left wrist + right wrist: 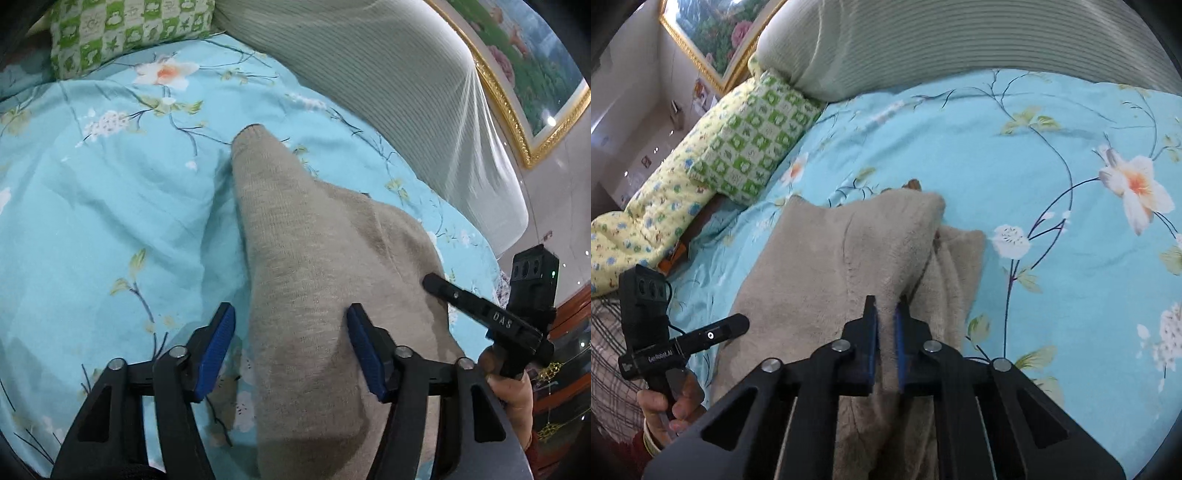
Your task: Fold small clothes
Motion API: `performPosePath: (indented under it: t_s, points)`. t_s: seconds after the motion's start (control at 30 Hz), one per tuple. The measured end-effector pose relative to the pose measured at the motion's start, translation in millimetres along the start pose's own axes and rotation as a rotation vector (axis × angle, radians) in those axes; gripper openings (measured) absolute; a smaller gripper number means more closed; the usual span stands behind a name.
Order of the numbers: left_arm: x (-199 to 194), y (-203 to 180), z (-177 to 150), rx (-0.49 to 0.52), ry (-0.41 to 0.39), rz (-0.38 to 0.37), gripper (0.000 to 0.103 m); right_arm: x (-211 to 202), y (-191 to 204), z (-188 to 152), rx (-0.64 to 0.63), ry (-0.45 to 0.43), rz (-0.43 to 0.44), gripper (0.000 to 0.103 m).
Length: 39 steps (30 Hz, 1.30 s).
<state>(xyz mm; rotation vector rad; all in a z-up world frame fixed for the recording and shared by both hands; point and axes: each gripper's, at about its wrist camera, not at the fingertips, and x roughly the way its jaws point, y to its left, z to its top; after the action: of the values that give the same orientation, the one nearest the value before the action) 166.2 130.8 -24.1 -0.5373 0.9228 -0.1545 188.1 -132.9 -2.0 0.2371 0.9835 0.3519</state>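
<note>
Beige knit garment (317,280) is what we are folding, and it lies on the turquoise floral bedsheet (110,206), partly doubled over itself, with one narrow tube of cloth (a sleeve or a leg, we cannot tell which) (258,162) stretching away from us toward the head of the bed.

Going from the largest things down: the sheet covers nearly all of both views. Beyond it lies a pale green ribbed bolster (388,81), and behind that a gilt-framed picture (517,66) hangs on the wall. A green-and-white checked pillow (753,147) sits at the sheet's edge, with a yellow printed quilt (646,221) beside it.

Our left gripper (291,354) hovers over the near part of the garment with its blue pads (218,354) spread wide, the knit passing between them without touching either that we can see. Our right gripper (885,339) has its pads nearly pressed together, pinching a raised fold of the garment's edge. In each wrist view the other handle shows at the side, gripped by a bare hand (670,406).
</note>
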Motion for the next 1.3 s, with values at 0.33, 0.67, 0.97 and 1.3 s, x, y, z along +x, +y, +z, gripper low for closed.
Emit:
performPosePath:
  t_s: [0.33, 0.67, 0.97, 1.3]
  points:
    - [19.4, -12.0, -7.7, 0.061, 0.05, 0.027, 0.06, 17.7, -19.3, 7.2, -0.032, 0.082, -0.086, 0.007]
    - [-43.6, -21.8, -49.3, 0.158, 0.011, 0.031, 0.067, -66.2, -17.8, -40.5, 0.094, -0.074, 0.046, 0.035]
    - [-65.4, -32.0, -133.2, 0.258, 0.028, 0.068, 0.069, -88.9, -18.2, -117.2, 0.151, -0.043, 0.057, 0.045]
    - [-43.0, -34.4, -131.7, 0.287, -0.029, 0.188, 0.031, -73.9, -7.0, -126.0, 0.138, -0.049, 0.066, 0.042]
